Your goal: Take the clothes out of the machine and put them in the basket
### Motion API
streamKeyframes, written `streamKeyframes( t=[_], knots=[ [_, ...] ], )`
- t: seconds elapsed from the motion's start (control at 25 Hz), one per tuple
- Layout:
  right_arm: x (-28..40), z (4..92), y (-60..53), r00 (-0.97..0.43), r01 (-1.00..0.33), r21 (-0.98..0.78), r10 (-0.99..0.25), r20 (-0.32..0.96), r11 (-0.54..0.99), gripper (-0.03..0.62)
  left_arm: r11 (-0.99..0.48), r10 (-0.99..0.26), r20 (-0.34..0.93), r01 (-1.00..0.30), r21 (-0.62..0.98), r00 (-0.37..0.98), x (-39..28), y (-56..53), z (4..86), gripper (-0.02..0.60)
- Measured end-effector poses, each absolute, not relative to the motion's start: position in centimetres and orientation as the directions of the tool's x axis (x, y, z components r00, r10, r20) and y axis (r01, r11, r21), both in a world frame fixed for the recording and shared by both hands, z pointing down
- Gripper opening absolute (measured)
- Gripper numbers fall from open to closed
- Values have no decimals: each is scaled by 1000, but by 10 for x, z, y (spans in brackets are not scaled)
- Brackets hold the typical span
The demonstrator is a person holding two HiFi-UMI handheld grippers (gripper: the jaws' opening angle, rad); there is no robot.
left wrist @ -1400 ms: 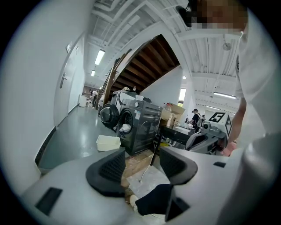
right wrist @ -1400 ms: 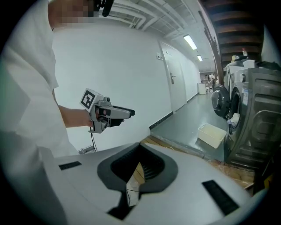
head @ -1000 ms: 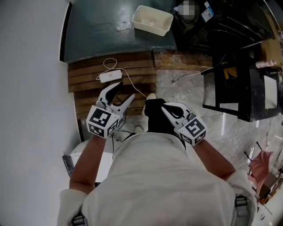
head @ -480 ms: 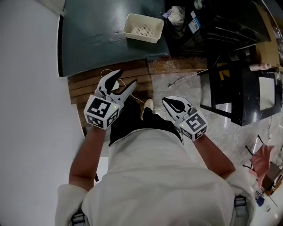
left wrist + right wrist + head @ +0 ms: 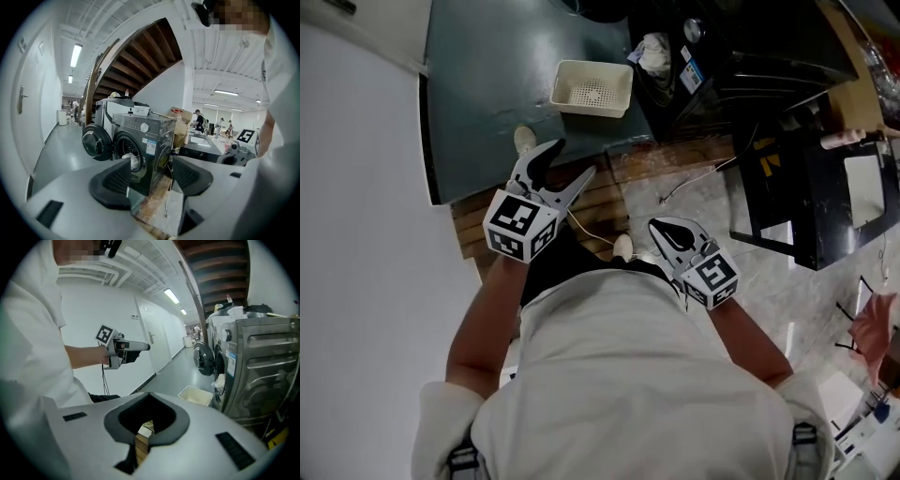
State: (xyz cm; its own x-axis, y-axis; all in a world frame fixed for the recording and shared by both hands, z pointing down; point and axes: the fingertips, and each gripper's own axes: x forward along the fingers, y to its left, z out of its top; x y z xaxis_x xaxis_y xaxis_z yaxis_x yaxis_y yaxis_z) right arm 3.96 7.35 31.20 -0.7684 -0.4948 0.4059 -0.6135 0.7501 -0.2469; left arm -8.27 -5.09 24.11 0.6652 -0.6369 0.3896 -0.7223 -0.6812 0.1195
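Observation:
The dark front-loading washing machine (image 5: 140, 147) stands ahead with its round door (image 5: 96, 143) swung open, and white clothes (image 5: 133, 161) hang in the drum mouth. A cream slotted basket (image 5: 592, 87) sits on the grey floor in front of the machine (image 5: 712, 56); it is also in the right gripper view (image 5: 196, 395). My left gripper (image 5: 572, 159) is raised and aimed at the machine from a distance. Its jaws (image 5: 150, 180) have just been opening a little and nothing is between them. My right gripper (image 5: 670, 234) is lower and shut on nothing (image 5: 143, 442).
I stand on wooden slats (image 5: 591, 202) with a white cable (image 5: 581, 230) across them, beside marble floor (image 5: 703, 192). A white wall (image 5: 366, 187) runs along the left. A dark cabinet (image 5: 806, 187) stands to the right. People (image 5: 200, 119) work far behind the machine.
Both grippers have risen and moved forward toward the machine. The basket and the machine now lie nearer in the head view. The left jaws stand slightly wider.

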Motion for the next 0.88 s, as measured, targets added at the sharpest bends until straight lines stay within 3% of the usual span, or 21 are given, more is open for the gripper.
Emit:
streamKeyframes(
  t=[0.44,0.88],
  knots=[
    [10,327,-7,-710,-686,-262,-546,444,678,3,-763,-518,436,-628,152,735,-83,-173,283,295],
    [1,373,-53,-657,-746,-326,-559,507,581,3,-825,-395,475,-531,193,786,-23,-296,361,333]
  ],
)
